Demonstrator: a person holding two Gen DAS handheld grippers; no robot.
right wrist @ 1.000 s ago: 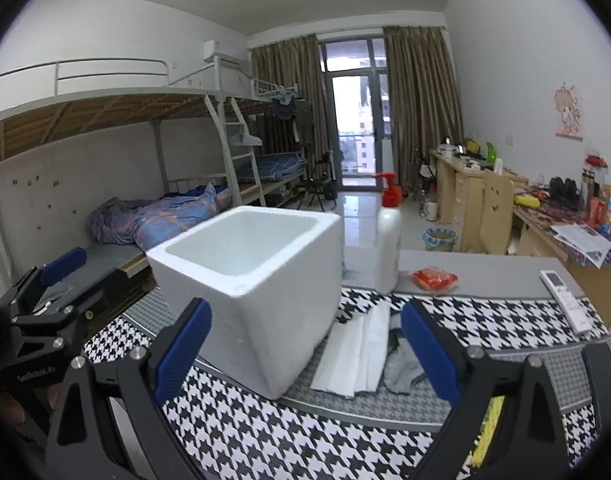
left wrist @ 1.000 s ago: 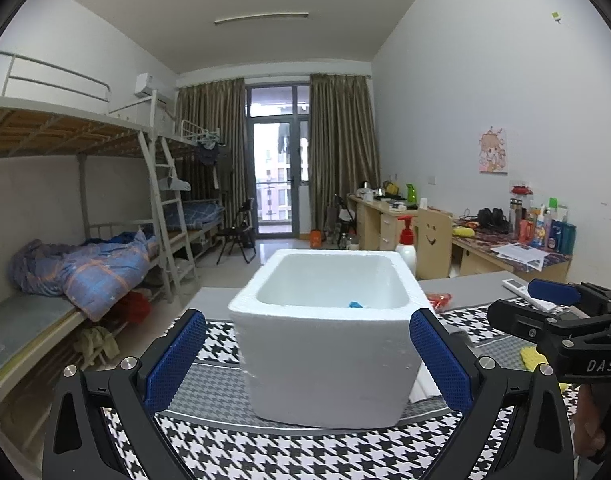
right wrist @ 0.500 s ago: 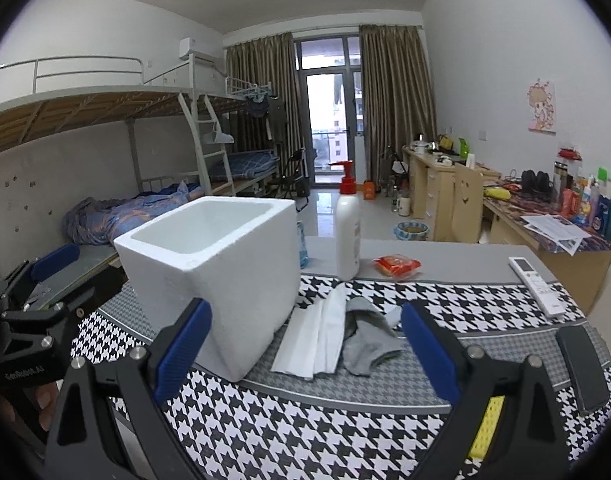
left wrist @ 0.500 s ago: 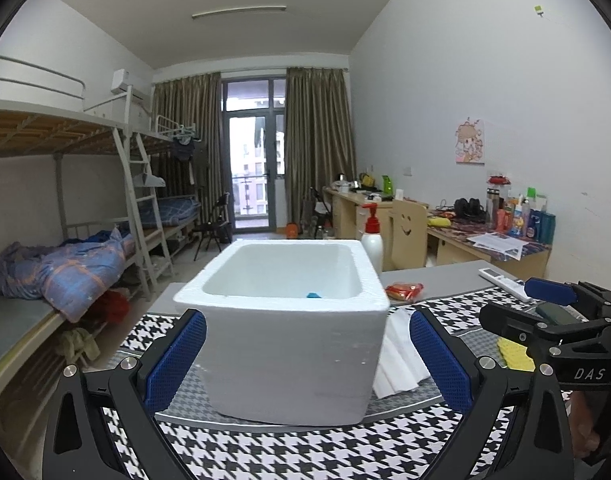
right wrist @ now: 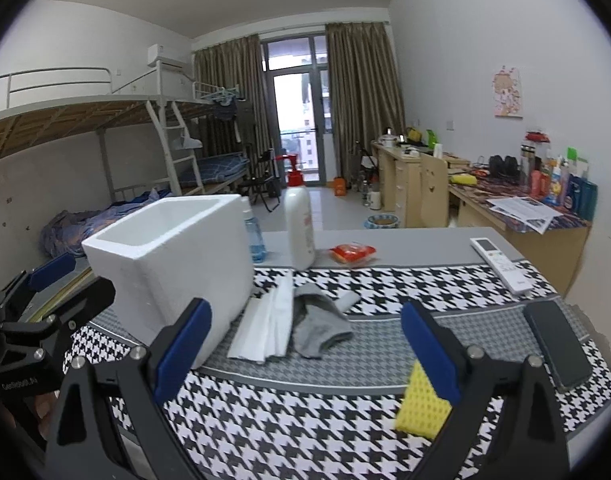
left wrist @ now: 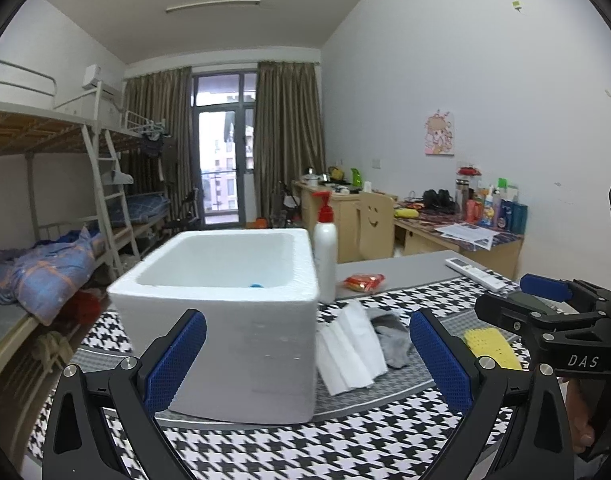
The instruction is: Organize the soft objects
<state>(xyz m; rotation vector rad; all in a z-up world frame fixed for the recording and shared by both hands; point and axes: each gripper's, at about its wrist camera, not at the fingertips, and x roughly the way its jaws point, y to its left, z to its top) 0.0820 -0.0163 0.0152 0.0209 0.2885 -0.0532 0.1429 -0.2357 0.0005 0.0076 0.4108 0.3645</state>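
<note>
View: both cameras now swing right, off the foam box (left wrist: 225, 320), onto the white cloth (right wrist: 265, 324) and sock (right wrist: 317, 324).
Claws: left claw (left wrist: 305, 356) and right claw (right wrist: 305, 354) both spread wide, empty.
Meaning: next pickup probably begins.

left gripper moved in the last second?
Yes. The foam box and curtains slid left in the left wrist view, so the left gripper turned or shifted rightward.

Soft, even daylight from the balcony door (left wrist: 221, 160), heavy fisheye bending, dark vignetted corners
</note>
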